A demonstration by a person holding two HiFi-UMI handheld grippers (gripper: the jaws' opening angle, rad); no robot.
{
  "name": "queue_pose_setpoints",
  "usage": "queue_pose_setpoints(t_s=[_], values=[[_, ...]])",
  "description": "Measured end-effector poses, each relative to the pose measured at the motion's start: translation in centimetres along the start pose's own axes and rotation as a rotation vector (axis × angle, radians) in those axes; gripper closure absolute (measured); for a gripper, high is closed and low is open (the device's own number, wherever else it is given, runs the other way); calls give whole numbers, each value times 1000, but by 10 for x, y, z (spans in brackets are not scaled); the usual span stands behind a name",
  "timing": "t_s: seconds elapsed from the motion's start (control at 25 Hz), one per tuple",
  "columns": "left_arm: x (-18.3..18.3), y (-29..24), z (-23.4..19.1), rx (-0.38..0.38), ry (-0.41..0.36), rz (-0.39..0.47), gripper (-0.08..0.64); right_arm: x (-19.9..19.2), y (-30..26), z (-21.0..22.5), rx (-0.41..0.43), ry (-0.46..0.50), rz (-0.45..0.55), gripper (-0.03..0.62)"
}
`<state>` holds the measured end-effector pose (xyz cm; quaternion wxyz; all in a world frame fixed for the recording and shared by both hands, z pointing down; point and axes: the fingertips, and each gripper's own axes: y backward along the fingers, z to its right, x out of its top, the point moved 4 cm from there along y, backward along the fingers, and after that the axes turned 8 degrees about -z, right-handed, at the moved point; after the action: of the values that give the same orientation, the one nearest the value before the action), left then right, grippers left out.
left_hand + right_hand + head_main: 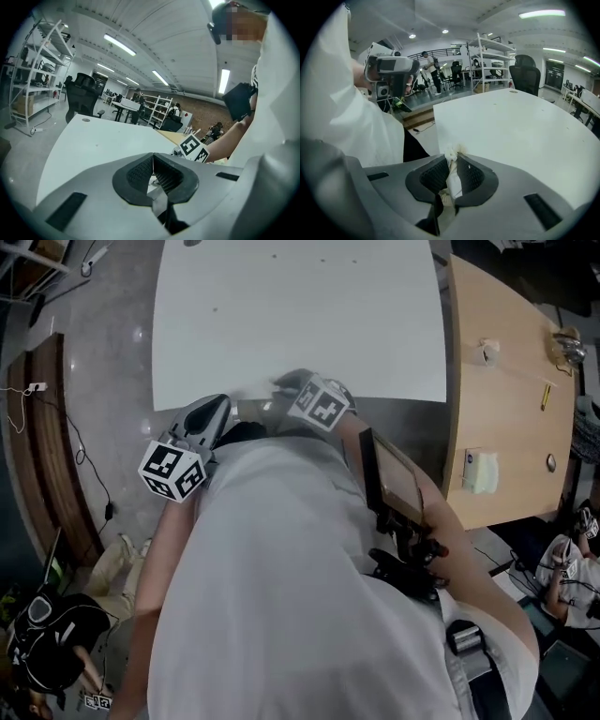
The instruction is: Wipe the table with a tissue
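Tissue [452,180], white and crumpled, is gripped between the jaws of the right tongs [453,158], which are held at the near edge of the white tabletop [511,126]. The left tongs [153,158] are clenched on nothing and held beside that same edge.

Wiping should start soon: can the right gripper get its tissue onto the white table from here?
Probably yes. The right gripper holds the tissue just at the near edge of the white table, and nothing stands between them.
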<state>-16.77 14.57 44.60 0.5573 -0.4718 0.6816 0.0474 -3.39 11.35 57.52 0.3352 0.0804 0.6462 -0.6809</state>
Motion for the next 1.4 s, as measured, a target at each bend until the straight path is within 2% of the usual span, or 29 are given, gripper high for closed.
queue_pose_setpoints(t_s=[0.16, 0.36, 0.56, 0.72, 1.04, 1.4], values=[[2, -2, 1, -2, -5, 17, 554, -1, 3, 1, 35, -30, -17, 537], [3, -5, -16, 2, 1, 25, 554, 23, 12, 10, 141, -166, 114, 537], [9, 0, -41, 11, 18, 27, 554, 57, 14, 37, 168, -334, 233, 537], [11, 2, -55, 23, 26, 40, 554, 70, 17, 66, 120, -429, 294, 537], [24, 11, -95, 9, 47, 49, 554, 103, 1, 115, -40, -467, 282, 537], [24, 36, -152, 58, 64, 64, 554, 159, -39, 154, -129, -399, 242, 535]])
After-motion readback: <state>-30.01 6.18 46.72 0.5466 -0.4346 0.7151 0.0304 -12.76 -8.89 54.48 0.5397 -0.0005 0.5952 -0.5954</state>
